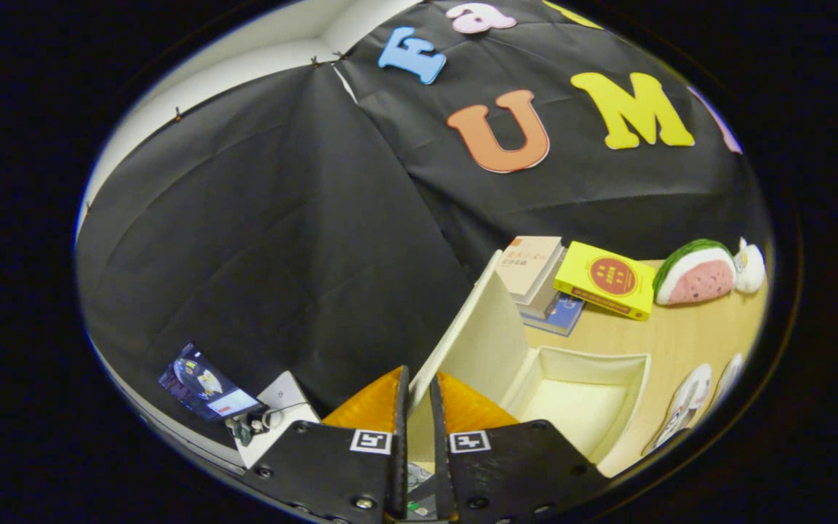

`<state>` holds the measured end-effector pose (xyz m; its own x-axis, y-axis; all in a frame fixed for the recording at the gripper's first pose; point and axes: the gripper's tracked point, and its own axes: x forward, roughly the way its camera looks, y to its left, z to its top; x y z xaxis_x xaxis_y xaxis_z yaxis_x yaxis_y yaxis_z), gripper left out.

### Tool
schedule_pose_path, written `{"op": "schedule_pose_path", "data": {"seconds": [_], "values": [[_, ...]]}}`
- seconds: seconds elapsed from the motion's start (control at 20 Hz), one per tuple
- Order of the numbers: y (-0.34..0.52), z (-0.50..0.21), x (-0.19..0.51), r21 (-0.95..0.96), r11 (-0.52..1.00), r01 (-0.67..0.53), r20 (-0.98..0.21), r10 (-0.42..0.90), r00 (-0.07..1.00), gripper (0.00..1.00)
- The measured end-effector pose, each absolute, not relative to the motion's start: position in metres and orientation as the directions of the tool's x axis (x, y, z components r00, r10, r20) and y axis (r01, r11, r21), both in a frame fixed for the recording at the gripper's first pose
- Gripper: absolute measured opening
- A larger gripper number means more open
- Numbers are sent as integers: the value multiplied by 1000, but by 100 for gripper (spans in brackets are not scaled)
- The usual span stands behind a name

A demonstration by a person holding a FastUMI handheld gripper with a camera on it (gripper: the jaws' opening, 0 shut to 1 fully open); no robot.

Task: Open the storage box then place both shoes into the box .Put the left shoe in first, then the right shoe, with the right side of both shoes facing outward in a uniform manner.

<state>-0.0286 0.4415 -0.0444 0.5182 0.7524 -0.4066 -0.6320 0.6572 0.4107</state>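
A: Gripper view: my fingers (416, 415) pinch the lid (479, 331), nearly closed on its edge.
B: And the shoes (684, 407)?
A: Right of the fingers, past the open box (612, 407), lying on the tabletop (681, 342).

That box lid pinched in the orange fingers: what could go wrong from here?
Possible risks:
1. The gripper holds only the thin edge of the raised lid; it may slip and fall shut over the empty storage box.
2. Swinging the lid further back might hit the books just behind it.
3. The shoes lie close beside the box; shifting it could nudge them.
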Motion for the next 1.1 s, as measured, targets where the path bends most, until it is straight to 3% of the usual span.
{"op": "schedule_pose_path", "data": {"seconds": [0.3,0.35,0.7,1.1], "values": [[464,-11,-36,246,649,-720,-314,756,574,84],[462,-9,-36,240,652,-719,-304,754,582,88],[404,-11,-14,244,730,-638,-285,683,673,94],[265,-19,11,182,859,-478,-266,511,818,95]]}}
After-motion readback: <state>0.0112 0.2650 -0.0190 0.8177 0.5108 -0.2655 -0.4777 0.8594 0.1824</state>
